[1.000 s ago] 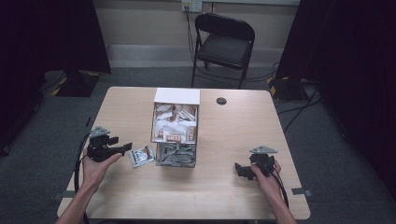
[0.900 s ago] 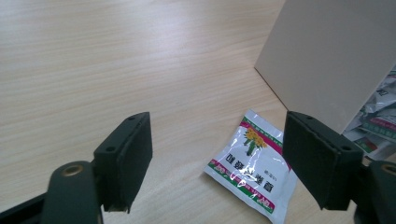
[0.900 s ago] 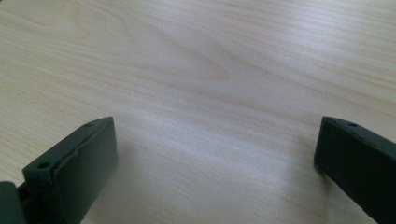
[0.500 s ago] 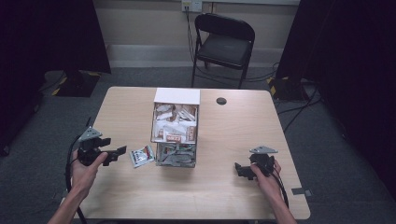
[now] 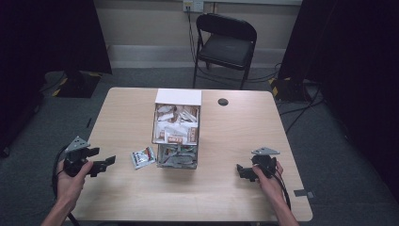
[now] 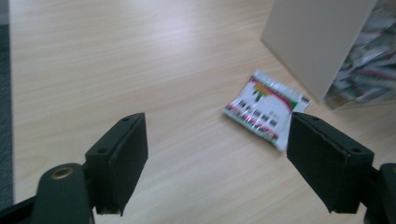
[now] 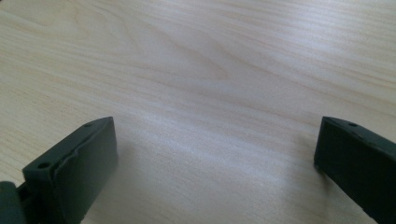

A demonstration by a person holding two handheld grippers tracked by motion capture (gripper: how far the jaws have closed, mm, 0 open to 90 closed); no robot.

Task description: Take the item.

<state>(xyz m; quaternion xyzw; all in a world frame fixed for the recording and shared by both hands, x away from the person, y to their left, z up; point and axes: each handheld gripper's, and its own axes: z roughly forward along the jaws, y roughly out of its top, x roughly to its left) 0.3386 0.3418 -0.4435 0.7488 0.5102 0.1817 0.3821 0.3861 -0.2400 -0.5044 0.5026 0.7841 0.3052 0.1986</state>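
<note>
Sachet (image 5: 142, 157) lies flat on pale wood-grain table (image 5: 122, 113), just beside clear box (image 5: 177, 129) of packets. Left hand-held gripper (image 5: 106, 165) near it, jaws wide, empty; right hand-held gripper (image 5: 241, 172) wide, empty, well apart. Black folding chair (image 5: 226, 44) beyond, grey carpet, dark curtains.
</note>
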